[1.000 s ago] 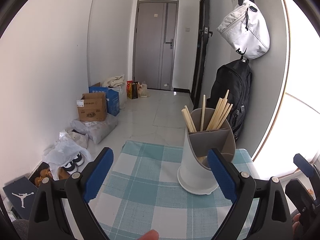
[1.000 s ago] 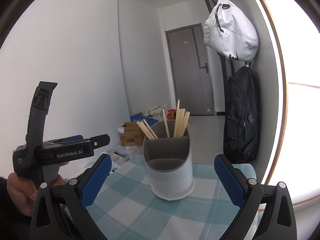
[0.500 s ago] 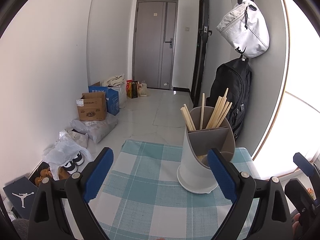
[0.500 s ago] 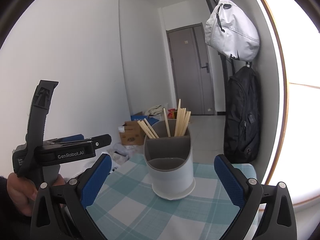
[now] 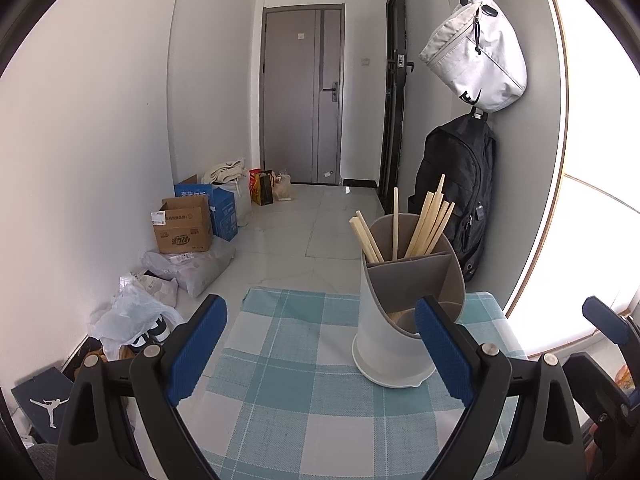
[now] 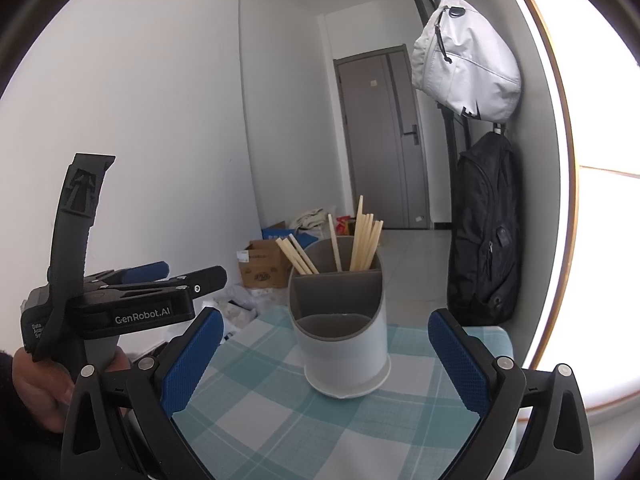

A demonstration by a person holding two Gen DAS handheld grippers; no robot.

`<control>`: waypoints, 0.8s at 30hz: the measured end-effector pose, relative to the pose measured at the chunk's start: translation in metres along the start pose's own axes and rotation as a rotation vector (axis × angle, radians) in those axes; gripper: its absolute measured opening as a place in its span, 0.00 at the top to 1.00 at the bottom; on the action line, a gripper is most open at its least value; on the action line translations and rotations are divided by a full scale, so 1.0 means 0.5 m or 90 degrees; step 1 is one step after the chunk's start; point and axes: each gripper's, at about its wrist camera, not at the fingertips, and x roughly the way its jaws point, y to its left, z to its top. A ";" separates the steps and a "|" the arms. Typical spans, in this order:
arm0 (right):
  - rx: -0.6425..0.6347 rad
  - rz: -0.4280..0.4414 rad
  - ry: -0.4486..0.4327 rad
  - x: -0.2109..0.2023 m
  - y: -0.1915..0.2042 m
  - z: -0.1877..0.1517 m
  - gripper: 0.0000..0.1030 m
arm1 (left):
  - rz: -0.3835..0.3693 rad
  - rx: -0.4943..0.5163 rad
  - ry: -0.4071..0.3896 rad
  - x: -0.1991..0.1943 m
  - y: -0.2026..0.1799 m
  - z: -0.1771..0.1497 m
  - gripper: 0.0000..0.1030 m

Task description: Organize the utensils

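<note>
Here the utensil holder (image 6: 340,320) stands ahead between the wide-open, empty right tool (image 6: 326,354).

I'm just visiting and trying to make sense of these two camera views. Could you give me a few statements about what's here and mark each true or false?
1. The chopsticks stand in the holder's rear compartment. True.
2. The holder lies tipped on its side. False: it stands upright on the checked cloth.
3. The right hand-held gripper is clamped on a chopstick. False: its jaws are wide open and empty.
4. A white bag hangs above a black backpack. True.
5. The left hand-held gripper is shut. False: its jaws are spread open.
</note>
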 end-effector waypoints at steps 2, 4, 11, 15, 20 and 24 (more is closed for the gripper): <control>0.001 0.000 0.001 0.000 0.000 -0.001 0.00 | 0.002 -0.003 0.002 0.001 0.002 0.000 0.10; 0.000 0.000 0.000 0.000 0.000 -0.001 0.00 | 0.002 -0.005 0.003 0.002 0.003 0.000 0.10; 0.000 0.003 0.003 0.002 -0.003 -0.001 0.00 | -0.002 -0.014 0.014 0.007 0.004 -0.001 0.10; 0.001 0.003 0.004 0.002 -0.003 -0.002 0.00 | -0.003 -0.009 0.013 0.006 0.000 -0.002 0.10; 0.000 0.002 0.004 0.002 -0.003 -0.002 0.00 | -0.004 -0.011 0.017 0.007 -0.001 -0.002 0.10; 0.000 0.002 0.004 0.002 -0.004 -0.002 0.00 | 0.000 -0.015 0.017 0.010 0.002 -0.002 0.10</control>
